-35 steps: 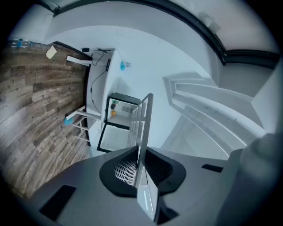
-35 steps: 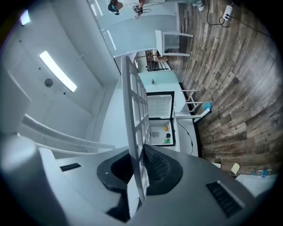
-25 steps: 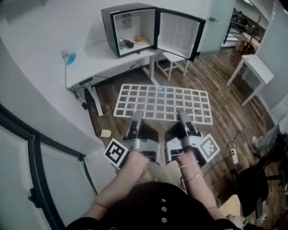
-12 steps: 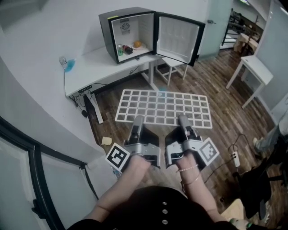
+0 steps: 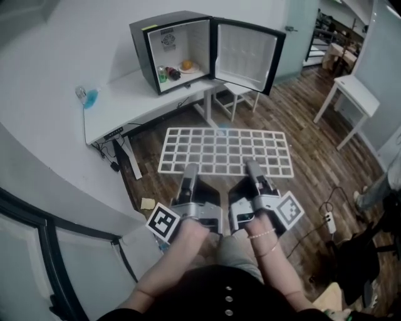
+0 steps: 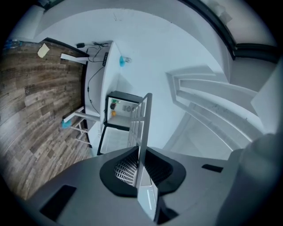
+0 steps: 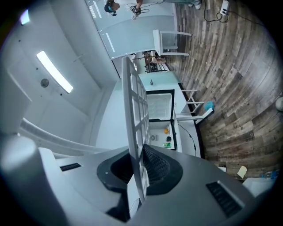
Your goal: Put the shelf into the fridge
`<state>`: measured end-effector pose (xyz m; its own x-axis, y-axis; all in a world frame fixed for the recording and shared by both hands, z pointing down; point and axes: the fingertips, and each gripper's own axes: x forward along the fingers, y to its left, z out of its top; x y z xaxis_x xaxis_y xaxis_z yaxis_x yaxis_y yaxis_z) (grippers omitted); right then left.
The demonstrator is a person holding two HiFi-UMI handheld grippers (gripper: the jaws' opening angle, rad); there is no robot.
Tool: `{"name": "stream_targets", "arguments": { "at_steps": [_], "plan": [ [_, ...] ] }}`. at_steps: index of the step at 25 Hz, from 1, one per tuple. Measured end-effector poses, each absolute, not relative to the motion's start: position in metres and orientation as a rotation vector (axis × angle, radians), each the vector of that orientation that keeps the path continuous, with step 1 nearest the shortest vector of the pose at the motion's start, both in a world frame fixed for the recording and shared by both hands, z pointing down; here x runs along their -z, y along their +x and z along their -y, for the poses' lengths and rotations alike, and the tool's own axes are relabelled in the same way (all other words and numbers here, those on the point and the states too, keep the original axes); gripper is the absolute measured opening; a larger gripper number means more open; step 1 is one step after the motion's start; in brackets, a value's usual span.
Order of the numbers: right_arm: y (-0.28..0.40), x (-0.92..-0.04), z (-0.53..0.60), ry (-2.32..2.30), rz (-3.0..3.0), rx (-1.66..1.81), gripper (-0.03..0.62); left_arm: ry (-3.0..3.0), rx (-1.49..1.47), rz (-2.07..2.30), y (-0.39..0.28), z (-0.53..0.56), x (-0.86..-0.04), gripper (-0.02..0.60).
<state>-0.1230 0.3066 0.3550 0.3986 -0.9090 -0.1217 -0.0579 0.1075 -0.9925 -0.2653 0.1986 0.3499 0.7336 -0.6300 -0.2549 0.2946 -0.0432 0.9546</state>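
Still clamped on the near edge of the shelf (image 5: 225,150), the left gripper (image 5: 190,169) and right gripper (image 5: 252,165) hold it flat over the wooden floor (image 5: 313,125), short of the open fridge (image 5: 175,47) on the desk (image 5: 125,88), which sits further left than before

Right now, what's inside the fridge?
On the floor of the fridge: a green container, a dark item and an orange item. Its top hides the inner ceiling.

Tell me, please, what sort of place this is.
Probably an office or workroom: a mini fridge stands open on a white desk, another white table stands further off, and the floor is wood plank.
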Motion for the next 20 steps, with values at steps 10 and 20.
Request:
{"name": "stream_targets", "arguments": {
  "at_steps": [10, 20],
  "plan": [
    [-0.054, -0.355, -0.245, -1.326, -1.03, 0.804, 0.035, 1.431, 0.792, 0.317, -0.198, -0.139, -0.356, 0.034],
    [0.027, -0.341, -0.187, -1.313, -1.095, 0.82, 0.035, 1.432, 0.843, 0.353, -0.121, -0.088, -0.346, 0.032]
  ]
}}
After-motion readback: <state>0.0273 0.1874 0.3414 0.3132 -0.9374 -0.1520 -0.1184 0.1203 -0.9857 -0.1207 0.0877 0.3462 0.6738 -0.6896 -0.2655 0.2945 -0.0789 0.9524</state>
